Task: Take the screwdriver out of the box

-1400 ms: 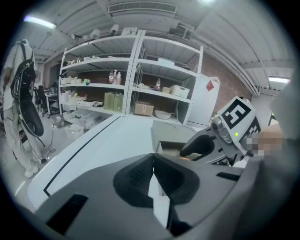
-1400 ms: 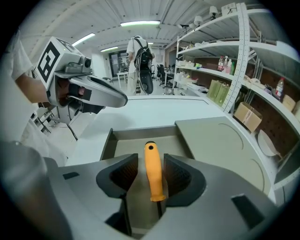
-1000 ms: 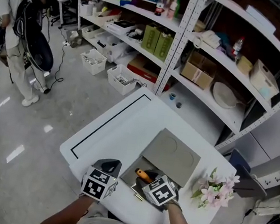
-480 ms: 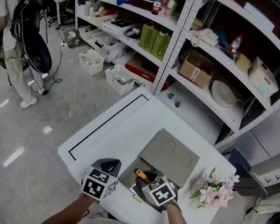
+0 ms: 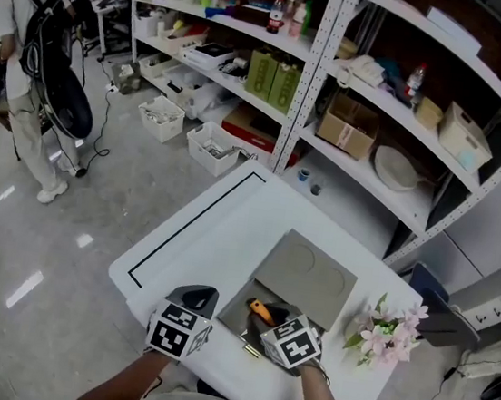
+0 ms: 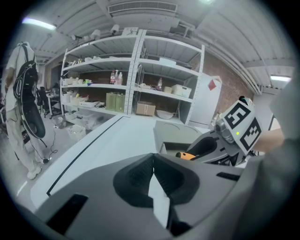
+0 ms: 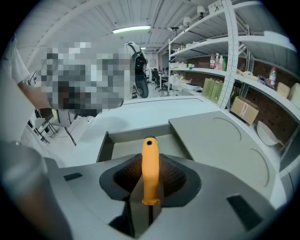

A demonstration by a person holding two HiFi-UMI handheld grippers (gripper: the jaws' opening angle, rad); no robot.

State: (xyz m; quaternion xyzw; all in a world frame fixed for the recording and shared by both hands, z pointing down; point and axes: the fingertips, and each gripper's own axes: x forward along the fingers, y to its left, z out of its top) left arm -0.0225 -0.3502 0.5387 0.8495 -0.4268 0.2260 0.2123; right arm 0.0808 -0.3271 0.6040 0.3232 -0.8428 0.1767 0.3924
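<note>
- My right tongs (image 7: 150,185) are narrowed onto the orange handle of the screwdriver (image 7: 150,157), with a pad pressing on each side.
- Its long axis runs along the tongs' own line. The butt end points away from me, and the shaft is hidden.
- The handle sits over the hollow of the open grey box (image 7: 123,136), whose lid (image 7: 220,140) lies flat beside it.
- My left tongs (image 6: 153,174) are closed on nothing, just beside the box over the white surface (image 5: 219,227).
</note>
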